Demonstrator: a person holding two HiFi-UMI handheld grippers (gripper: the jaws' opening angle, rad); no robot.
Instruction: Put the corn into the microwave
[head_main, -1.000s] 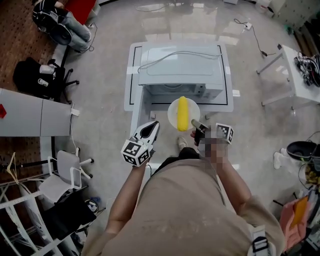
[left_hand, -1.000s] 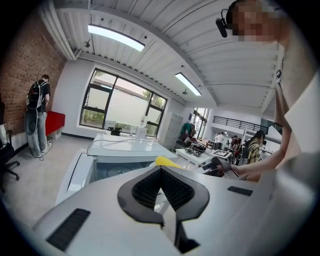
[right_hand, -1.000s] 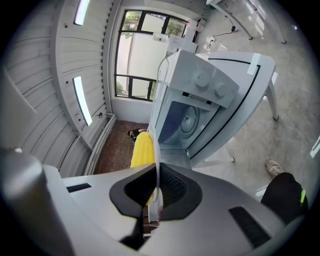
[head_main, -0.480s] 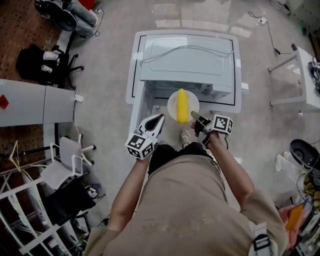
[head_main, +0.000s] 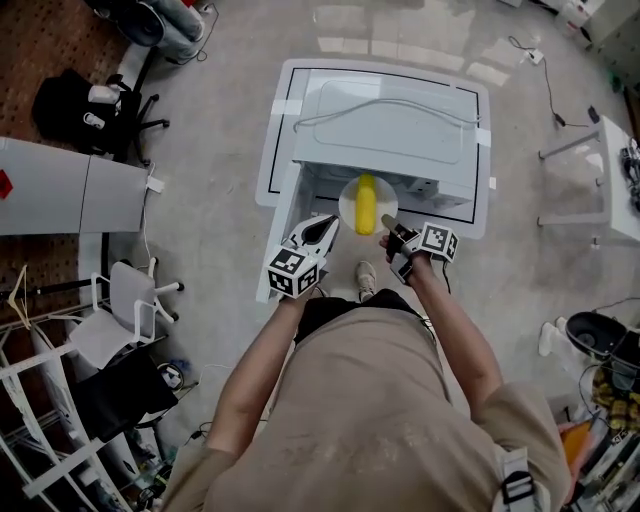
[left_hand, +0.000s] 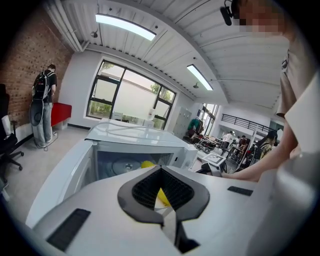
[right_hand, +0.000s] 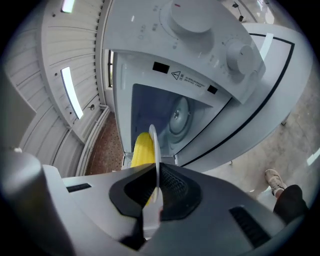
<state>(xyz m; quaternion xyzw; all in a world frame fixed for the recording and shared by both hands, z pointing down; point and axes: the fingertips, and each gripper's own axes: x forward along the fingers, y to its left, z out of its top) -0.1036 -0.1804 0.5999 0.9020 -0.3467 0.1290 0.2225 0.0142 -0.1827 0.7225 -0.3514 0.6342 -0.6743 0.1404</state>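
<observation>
Standing over everything was a person in a beige shirt (head_main: 350, 420), arms stretched forward with a gripper in each hand. In front of them sat a low white table with a black line around its edge (head_main: 283, 130). On it sat a boxy white microwave (head_main: 400, 140) with a pale cable lying across its top. Its white door (head_main: 280, 225) stood swung open on the person's left, so the cavity was open toward them. Inside lay the round glass turntable (right_hand: 177, 115).

At the mouth of that cavity hung a round white plate (head_main: 350, 200), held level. From where I stood I could not tell whether it had crossed the threshold. The right gripper (head_main: 388, 228) had its jaws pressed onto the plate's near rim, on the right side. In the right gripper view the thin white edge ran straight between the black pads.

The left gripper (head_main: 330, 220) hovered just left of the plate, beside the open door. Its jaws were pressed together at the tips and pinched nothing.

The yellow cob of corn (head_main: 366, 200) lay lengthwise along the middle of the plate, pointing into the oven. Two round white dials (right_hand: 240, 52) sat on the control panel to the right of the opening.
</observation>
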